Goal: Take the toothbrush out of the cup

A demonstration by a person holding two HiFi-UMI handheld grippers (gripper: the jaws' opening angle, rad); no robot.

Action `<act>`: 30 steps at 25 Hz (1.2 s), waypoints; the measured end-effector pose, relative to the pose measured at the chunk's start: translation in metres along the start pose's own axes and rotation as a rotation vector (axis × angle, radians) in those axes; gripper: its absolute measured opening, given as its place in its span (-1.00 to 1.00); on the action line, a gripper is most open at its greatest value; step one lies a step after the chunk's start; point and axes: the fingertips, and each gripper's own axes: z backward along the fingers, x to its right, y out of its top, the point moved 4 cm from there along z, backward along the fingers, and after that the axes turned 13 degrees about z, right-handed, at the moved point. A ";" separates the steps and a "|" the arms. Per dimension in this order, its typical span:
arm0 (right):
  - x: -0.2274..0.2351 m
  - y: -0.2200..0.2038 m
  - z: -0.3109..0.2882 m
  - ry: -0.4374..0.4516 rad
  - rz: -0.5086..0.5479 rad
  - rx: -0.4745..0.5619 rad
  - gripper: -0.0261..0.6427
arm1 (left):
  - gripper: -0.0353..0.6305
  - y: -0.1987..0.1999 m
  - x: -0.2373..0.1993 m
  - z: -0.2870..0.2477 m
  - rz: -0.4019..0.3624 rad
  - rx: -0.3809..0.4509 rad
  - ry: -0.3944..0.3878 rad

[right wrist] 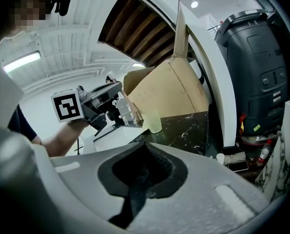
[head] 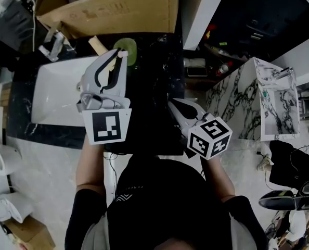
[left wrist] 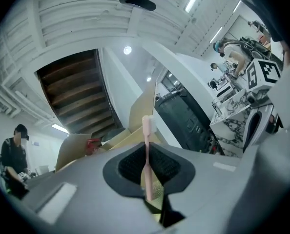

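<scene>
My left gripper (head: 120, 56) is shut on a pink toothbrush (left wrist: 146, 165), which stands upright between the pads with its white bristle head on top. It hangs above the pale green cup (head: 126, 50) on the black marble counter (head: 157, 82); the cup's rim (left wrist: 157, 190) shows just below the jaws. In the right gripper view the cup (right wrist: 155, 122) stands apart, to the right of the raised left gripper (right wrist: 127, 114). My right gripper (head: 174, 104) hovers over the counter's near right part, its pads (right wrist: 146, 175) together with nothing between them.
A white basin (head: 53, 95) with a tap (head: 53, 48) lies left of the counter. A big open cardboard box (head: 118, 9) stands behind the cup. A marble-patterned cabinet (head: 258, 98) is at the right, and a dark machine (right wrist: 262, 67) stands beyond the counter.
</scene>
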 end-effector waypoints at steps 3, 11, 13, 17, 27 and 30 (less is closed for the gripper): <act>-0.004 -0.002 0.004 0.014 0.003 0.006 -0.91 | -0.77 0.002 0.004 0.010 -0.013 -0.009 0.008; -0.012 -0.003 0.011 0.040 0.012 0.014 -0.91 | -0.77 -0.001 0.010 0.033 -0.020 -0.049 0.023; -0.013 -0.002 0.012 0.044 0.012 0.017 -0.91 | -0.77 -0.003 0.012 0.038 -0.017 -0.061 0.028; -0.015 -0.001 0.014 0.054 0.016 0.022 -0.91 | -0.77 -0.007 0.015 0.048 -0.011 -0.086 0.032; -0.019 -0.003 0.014 0.066 0.014 0.025 -0.91 | -0.77 -0.027 0.024 0.061 -0.004 -0.168 0.021; -0.019 -0.003 0.013 0.066 0.013 0.025 -0.91 | -0.77 -0.035 0.029 0.063 -0.027 -0.209 0.013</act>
